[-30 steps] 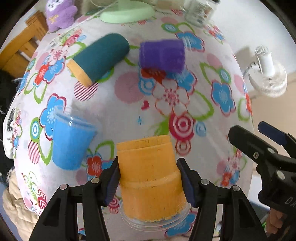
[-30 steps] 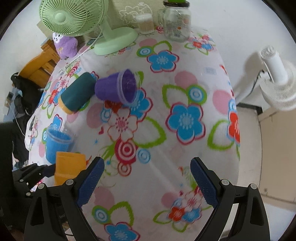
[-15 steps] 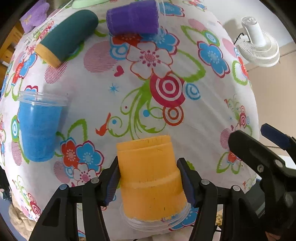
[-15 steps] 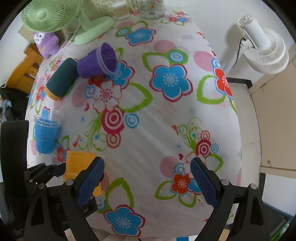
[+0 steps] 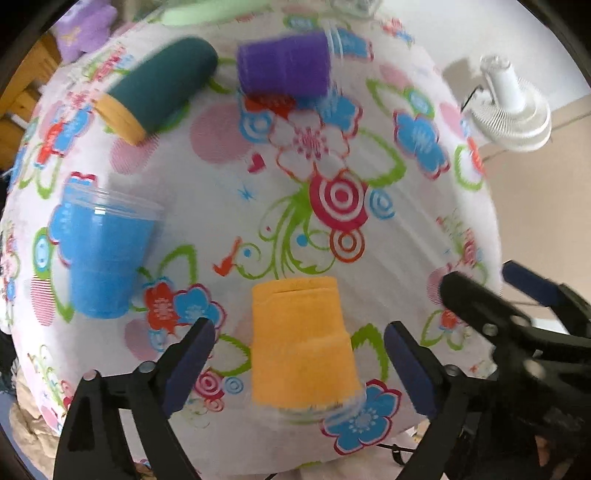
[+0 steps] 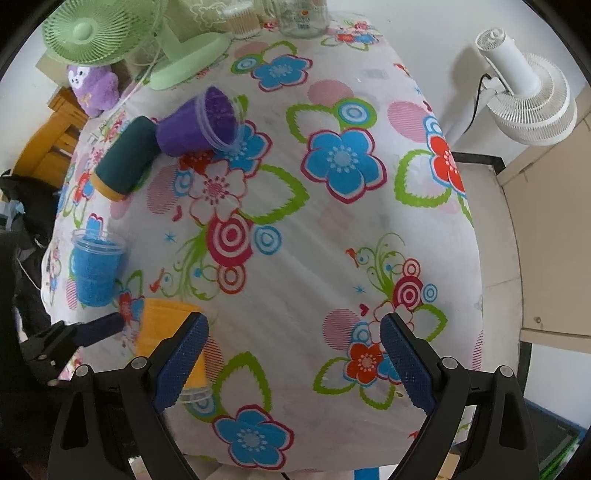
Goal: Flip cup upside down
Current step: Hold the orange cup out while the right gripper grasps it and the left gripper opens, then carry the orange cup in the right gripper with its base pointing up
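Note:
An orange cup [image 5: 301, 347] stands upside down on the flowered tablecloth, its clear rim on the cloth, near the front edge. My left gripper [image 5: 299, 365] is open, its blue pads apart on either side of the cup and not touching it. The cup also shows in the right wrist view [image 6: 162, 325], partly behind a finger. My right gripper [image 6: 293, 362] is open and empty over the cloth to the right of the cup.
A blue cup [image 5: 107, 258] stands upright at the left. A purple cup [image 5: 284, 68] and a dark green cup [image 5: 159, 88] lie on their sides at the back. A green fan [image 6: 99, 33], a jar and a purple plush toy [image 6: 94, 88] stand at the far edge. A white fan [image 6: 524, 96] is off the table's right side.
My left gripper was shut on the orange cup and has opened, leaving the cup standing upside down on the cloth. The right gripper stayed open.

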A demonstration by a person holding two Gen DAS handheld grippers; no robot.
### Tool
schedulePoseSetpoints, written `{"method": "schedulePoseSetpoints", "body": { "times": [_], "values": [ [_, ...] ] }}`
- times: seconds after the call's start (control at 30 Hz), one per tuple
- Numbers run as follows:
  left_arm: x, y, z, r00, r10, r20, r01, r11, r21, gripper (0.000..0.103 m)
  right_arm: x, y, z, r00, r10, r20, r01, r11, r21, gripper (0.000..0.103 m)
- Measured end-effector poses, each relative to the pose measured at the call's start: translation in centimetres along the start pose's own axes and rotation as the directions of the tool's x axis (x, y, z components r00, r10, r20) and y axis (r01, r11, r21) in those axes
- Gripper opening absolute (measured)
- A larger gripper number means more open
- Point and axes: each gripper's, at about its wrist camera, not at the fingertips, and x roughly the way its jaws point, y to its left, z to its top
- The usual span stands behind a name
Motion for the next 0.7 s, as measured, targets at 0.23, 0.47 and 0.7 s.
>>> {"method": "schedulePoseSetpoints", "body": {
  "times": [0.23, 0.47, 0.7],
  "values": [
    [-4.4, 2.3, -1.0, 0.991, 0.086, 0.104, -0.091, 0.995, 0.046, 0.097, -2.2, 3.4, -0.2, 0.998, 0.033, 0.051, -0.032, 0.999, -0.010, 0.096],
    [-4.9, 5.6, -2.4, 0.982, 0.146, 0.122, -0.156, 0.985, 0.069, 0.097, -1.4, 6.8, -1.1, 0.999, 0.031, 0.011, -0.031, 0.999, 0.009, 0.096],
    [-4.3, 8.0, -3.0, 0.981, 0.152, 0.118, -0.165, 0.980, 0.110, 0.097, 0.2, 8.2, -1.5, 0.999, -0.004, -0.045, 0.006, 0.999, 0.047, 0.096]
  ]
}}
